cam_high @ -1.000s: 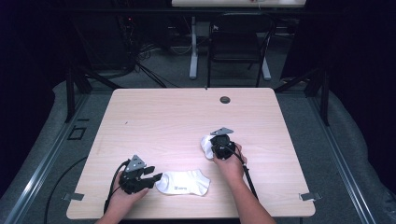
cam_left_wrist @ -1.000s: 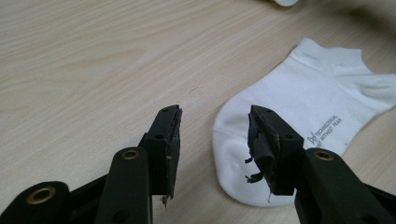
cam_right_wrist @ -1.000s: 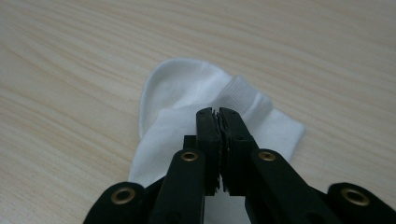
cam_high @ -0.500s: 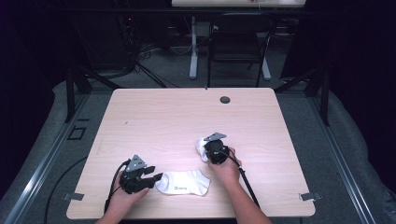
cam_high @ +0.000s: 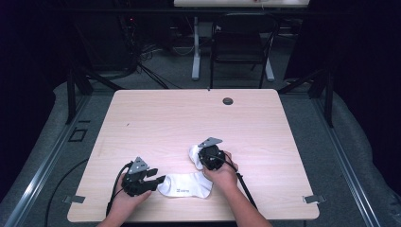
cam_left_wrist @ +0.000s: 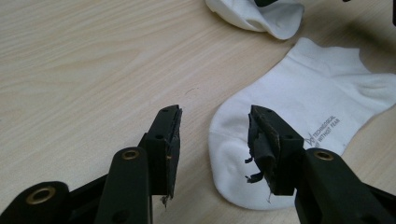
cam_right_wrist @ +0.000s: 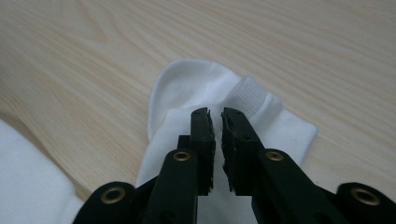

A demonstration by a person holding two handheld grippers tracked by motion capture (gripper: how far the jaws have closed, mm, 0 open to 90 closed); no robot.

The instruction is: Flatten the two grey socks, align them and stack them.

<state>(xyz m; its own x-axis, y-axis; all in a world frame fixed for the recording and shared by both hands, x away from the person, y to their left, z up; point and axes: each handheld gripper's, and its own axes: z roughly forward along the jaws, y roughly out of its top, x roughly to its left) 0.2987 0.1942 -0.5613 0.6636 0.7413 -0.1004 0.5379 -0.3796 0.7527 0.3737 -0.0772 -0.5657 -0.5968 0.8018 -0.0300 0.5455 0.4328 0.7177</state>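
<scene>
Flat sock lies smooth and white on the pale wood-grain surface, its toe just before the open left tool.
Beyond it, the right tool is pinched on the crumpled sock, soft, ribbed at the cuff.

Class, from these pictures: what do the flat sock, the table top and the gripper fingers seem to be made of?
Flat sock: soft white knit, probably cotton blend; ribbed cuff, printed lettering.
Table top: pale wood-grain, matte, possibly laminate.
Left gripper's fingers: matte black, plastic-looking, with frayed rubbery pads.
</scene>
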